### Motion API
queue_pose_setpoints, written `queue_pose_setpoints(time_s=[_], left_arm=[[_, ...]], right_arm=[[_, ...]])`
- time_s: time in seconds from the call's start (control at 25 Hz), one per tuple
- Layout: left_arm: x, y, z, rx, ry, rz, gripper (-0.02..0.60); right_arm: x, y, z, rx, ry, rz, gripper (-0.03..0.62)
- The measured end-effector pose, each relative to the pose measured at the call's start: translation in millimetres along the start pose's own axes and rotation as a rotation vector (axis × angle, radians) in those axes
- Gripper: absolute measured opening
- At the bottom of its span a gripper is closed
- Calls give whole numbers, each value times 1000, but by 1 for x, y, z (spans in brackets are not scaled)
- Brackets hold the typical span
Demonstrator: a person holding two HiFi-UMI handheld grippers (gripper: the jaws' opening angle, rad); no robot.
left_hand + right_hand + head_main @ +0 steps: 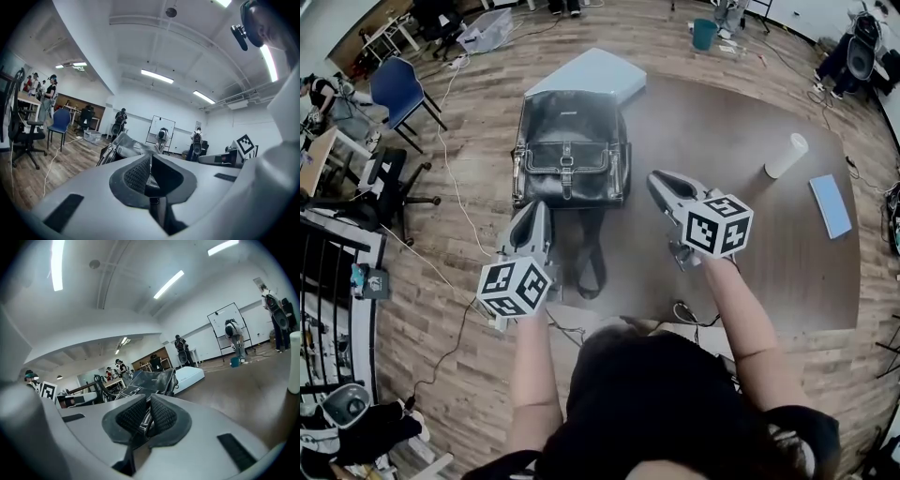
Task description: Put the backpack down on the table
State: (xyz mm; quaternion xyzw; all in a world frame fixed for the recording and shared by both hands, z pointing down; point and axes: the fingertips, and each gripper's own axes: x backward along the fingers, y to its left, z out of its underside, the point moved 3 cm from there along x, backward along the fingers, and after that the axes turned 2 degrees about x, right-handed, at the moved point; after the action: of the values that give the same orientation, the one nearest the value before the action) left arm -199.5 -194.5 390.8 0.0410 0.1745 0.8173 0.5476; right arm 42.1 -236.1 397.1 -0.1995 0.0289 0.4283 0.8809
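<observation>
Since the backpack (570, 150) already lies front-up on the table (769, 262), at its far left corner, I'd simply back away without snagging the straps (591, 258). Its long axis runs away from me, buckled pocket nearest, straps trailing toward me. Both the left gripper (533, 210) and right gripper (657, 179) are clenched on nothing.

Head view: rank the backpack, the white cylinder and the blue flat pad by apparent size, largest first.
1. backpack, by far the largest.
2-3. blue flat pad and white cylinder: too alike to rank.
</observation>
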Motion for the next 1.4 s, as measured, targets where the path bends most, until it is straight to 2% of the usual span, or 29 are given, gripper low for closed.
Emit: queue_pose_setpoints(time_s=[0.2,0.8,1.4], left_arm=[[6,-5,10,-4,22,-6,34],[9,-14,39,2,113,-17,31],[8,-13,45,28,129,-34,32]], right_arm=[[8,5,8,-12,2,10,19],[17,11,42,-20,64,52,17],[22,7,43,-27,77,55,17]])
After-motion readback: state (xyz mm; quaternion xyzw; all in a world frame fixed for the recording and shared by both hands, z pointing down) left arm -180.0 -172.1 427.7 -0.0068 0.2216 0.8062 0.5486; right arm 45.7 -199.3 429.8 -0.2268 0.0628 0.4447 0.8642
